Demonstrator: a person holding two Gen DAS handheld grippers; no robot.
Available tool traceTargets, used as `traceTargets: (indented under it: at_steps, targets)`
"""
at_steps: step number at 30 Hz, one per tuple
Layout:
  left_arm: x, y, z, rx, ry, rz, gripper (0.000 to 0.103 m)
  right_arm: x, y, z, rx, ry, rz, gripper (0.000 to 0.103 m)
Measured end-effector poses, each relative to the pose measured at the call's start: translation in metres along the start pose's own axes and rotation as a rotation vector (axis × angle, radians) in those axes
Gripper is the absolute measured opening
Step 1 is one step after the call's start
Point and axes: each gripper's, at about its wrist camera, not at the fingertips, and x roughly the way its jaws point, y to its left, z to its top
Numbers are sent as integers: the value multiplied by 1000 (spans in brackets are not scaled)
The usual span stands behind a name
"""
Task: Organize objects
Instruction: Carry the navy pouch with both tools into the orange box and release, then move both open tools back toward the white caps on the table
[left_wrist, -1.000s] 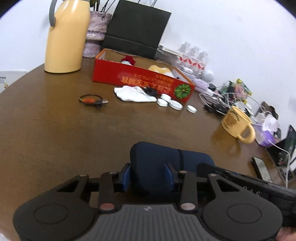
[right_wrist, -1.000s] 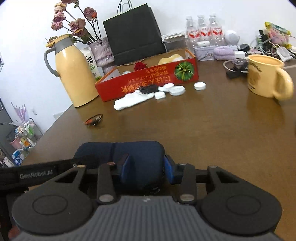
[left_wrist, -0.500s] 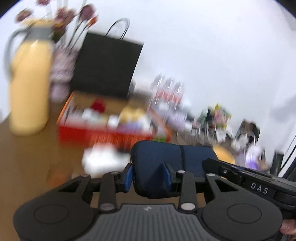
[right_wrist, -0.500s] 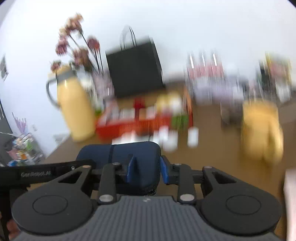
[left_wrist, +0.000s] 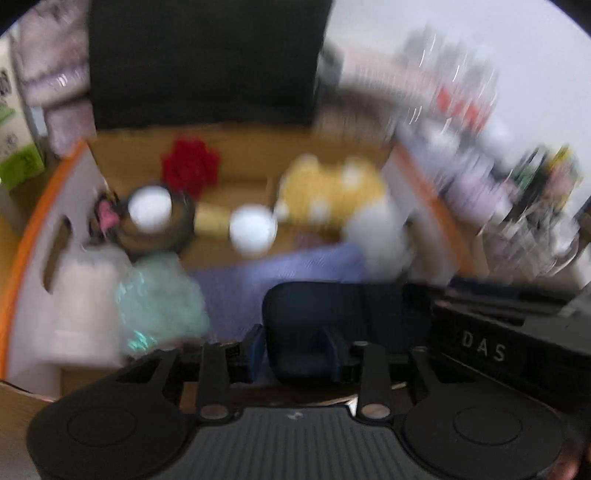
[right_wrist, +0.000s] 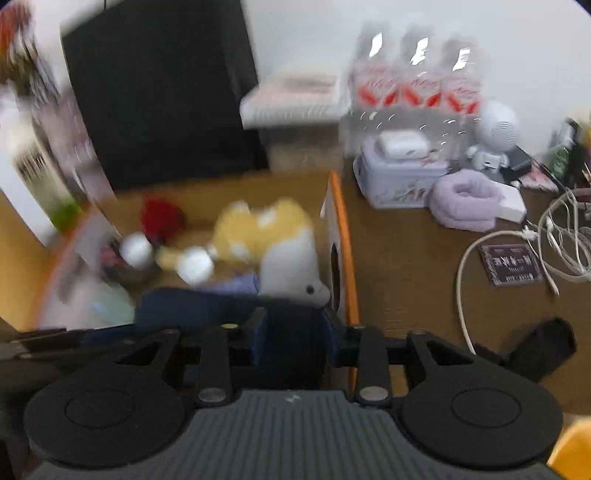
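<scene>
Both grippers hold one dark blue zip case between them. My left gripper (left_wrist: 295, 350) is shut on the case (left_wrist: 317, 314) at one end; my right gripper (right_wrist: 293, 332) is shut on the case (right_wrist: 221, 310) at the other. The case hangs over the near part of the open cardboard box with an orange rim (right_wrist: 341, 236), also in the left wrist view (left_wrist: 22, 236). The box holds a yellow-and-white plush toy (right_wrist: 273, 236), a red flower (left_wrist: 190, 166), a purple cloth (left_wrist: 288, 266), a green packet (left_wrist: 159, 295) and white round lids (left_wrist: 253, 229). The views are motion-blurred.
A black paper bag (right_wrist: 159, 92) stands behind the box. To its right on the brown table are water bottles (right_wrist: 417, 77), a lilac tin (right_wrist: 399, 173), a rolled lilac towel (right_wrist: 465, 199), white cables (right_wrist: 517, 240) and a dark card (right_wrist: 511, 264). A vase (left_wrist: 51, 59) stands at left.
Both grippers have lifted the blue case off the table and carried it forward until it hangs over the open box. Both stay shut on it.
</scene>
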Motion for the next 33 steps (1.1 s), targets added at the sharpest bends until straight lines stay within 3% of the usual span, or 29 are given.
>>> traceTargets:
  at_steps: [2,3,5,10,14,16,17,20,23,25,27,29,33]
  targets:
    - [-4,2,-3,15,-38,-15,41,11,14,-4,-66,6,-61,52]
    - [-10,5,-3,16,-49,-33,43,9,18,-4,-89,-13,-83,61]
    - [-29,10,1,4,-83,-51,48,-6,22,-2,-127,-63,-81,71]
    - [-101,12,0,46,-242,-23,69,-61,16,12,-113,-149,-60,73]
    - [-154,26,-43,26,-291,-115,73,-101,11,-5,-81,-207,-18,77]
    - [-187,30,-89,43,-365,-163,75,-129,18,-41,-85,-272,33,81]
    - [-204,30,-116,60,-423,-163,80,-143,21,-62,-87,-315,62,88]
    - [-247,24,-206,104,-589,-97,92,-188,37,-140,-89,-450,80,97]
    - [-277,21,-296,112,-677,-45,103,-226,49,-221,-101,-521,85,103]
    - [-281,22,-343,124,-661,-34,103,-244,53,-272,-87,-534,118,103]
    - [-274,24,-369,141,-590,-22,103,-248,59,-309,-117,-512,139,103]
    - [-267,27,-380,110,-519,18,102,-245,69,-336,-163,-435,90,103]
    - [-262,31,-383,66,-503,50,102,-249,75,-367,-171,-387,115,103]
